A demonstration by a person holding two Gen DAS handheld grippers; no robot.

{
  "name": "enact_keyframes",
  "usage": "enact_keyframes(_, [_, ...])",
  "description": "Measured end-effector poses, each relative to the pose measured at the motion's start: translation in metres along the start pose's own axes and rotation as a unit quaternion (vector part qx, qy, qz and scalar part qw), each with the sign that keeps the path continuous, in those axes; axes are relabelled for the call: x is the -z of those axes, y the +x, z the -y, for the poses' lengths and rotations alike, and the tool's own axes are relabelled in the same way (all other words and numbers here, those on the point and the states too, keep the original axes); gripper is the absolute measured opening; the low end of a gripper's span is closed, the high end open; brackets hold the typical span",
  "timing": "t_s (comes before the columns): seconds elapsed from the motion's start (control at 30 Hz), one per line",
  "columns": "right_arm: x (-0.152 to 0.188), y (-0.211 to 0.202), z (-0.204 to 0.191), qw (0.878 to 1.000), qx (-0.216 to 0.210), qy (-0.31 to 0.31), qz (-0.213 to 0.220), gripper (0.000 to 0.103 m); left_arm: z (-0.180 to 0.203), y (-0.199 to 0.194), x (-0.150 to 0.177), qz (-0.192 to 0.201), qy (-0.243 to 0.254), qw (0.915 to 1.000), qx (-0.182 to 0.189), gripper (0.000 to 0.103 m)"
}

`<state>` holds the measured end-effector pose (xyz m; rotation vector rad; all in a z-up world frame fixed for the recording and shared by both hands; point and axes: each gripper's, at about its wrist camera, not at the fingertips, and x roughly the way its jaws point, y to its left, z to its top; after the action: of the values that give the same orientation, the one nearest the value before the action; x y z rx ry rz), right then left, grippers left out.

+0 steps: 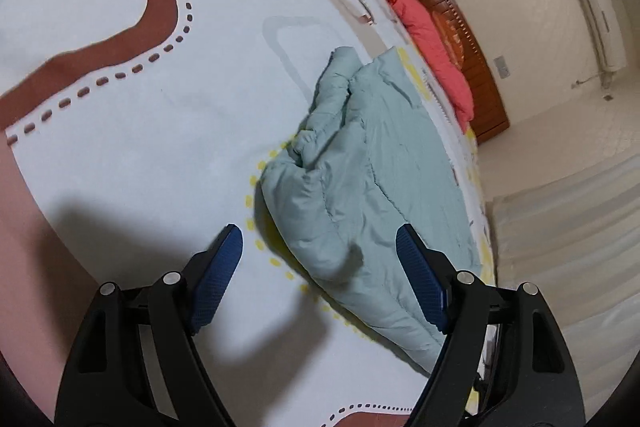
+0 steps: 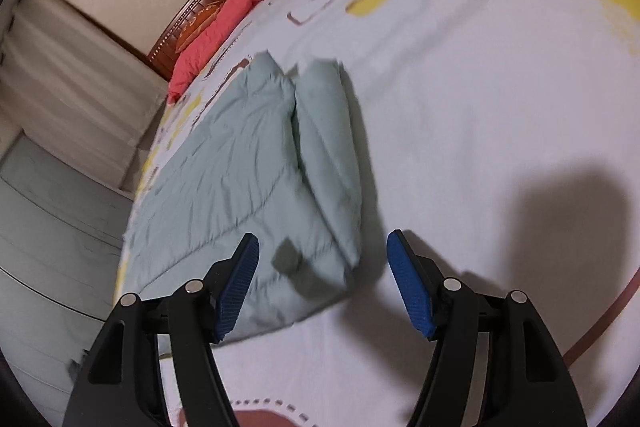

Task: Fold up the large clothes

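So we've got a pale green puffer jacket point(image 1: 360, 179) lying on the patterned bedsheet point(image 1: 160, 147), already folded into a thick bundle near the side edge of the bed, with a coral-pink padded garment point(image 1: 436, 55) further up by the wooden headboard point(image 1: 472, 39).

Our left gripper point(image 1: 316, 267) has its jaws spread wide with nothing in them, hovering over the near end of the bundle. Our right gripper point(image 2: 320, 267) is the same: gaping, empty, the folded corner showing between its blue pads point(image 2: 408, 287) but not pinched.

We'd guess it's light, squishy and springy, and the shell looks smooth and probably slippery. We'd bite deep on the thick folded edge or a quilted seam, grabbing all layers so it doesn't puff back open.
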<state>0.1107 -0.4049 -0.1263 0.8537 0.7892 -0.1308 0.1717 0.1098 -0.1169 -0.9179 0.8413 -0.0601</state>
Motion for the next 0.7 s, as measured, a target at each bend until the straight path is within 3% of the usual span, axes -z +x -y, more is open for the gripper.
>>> enact_keyframes(0.23, [-0.008, 0.026, -0.009, 0.998, -0.043, 0.030, 0.023, 0.069, 0.011, 0.020, -0.011, 0.030, -0.005, 0.9995, 0.002, 0.078])
enact_keyframes(0.3, [-0.010, 0.033, -0.013, 0.998, -0.037, 0.025, 0.036, 0.064, 0.014, 0.030, -0.011, 0.029, -0.009, 0.9995, 0.000, 0.056])
enact_keyframes(0.33, [-0.011, 0.035, -0.017, 0.999, -0.031, 0.018, 0.039, 0.058, 0.014, 0.034, -0.012, 0.024, -0.017, 0.9996, -0.004, 0.050])
enact_keyframes(0.4, [-0.012, 0.040, -0.019, 0.999, -0.026, 0.011, 0.035, 0.037, 0.012, 0.038, -0.012, 0.026, -0.021, 0.9994, -0.008, 0.028])
enact_keyframes(0.5, [-0.013, 0.041, -0.016, 0.999, -0.034, 0.013, 0.035, 0.024, 0.012, 0.036, -0.011, 0.023, -0.012, 0.9997, 0.003, 0.018])
enact_keyframes(0.7, [-0.005, 0.022, -0.016, 0.998, -0.048, 0.008, 0.033, 0.019, 0.014, 0.012, -0.011, 0.031, 0.005, 0.9995, 0.010, 0.013])
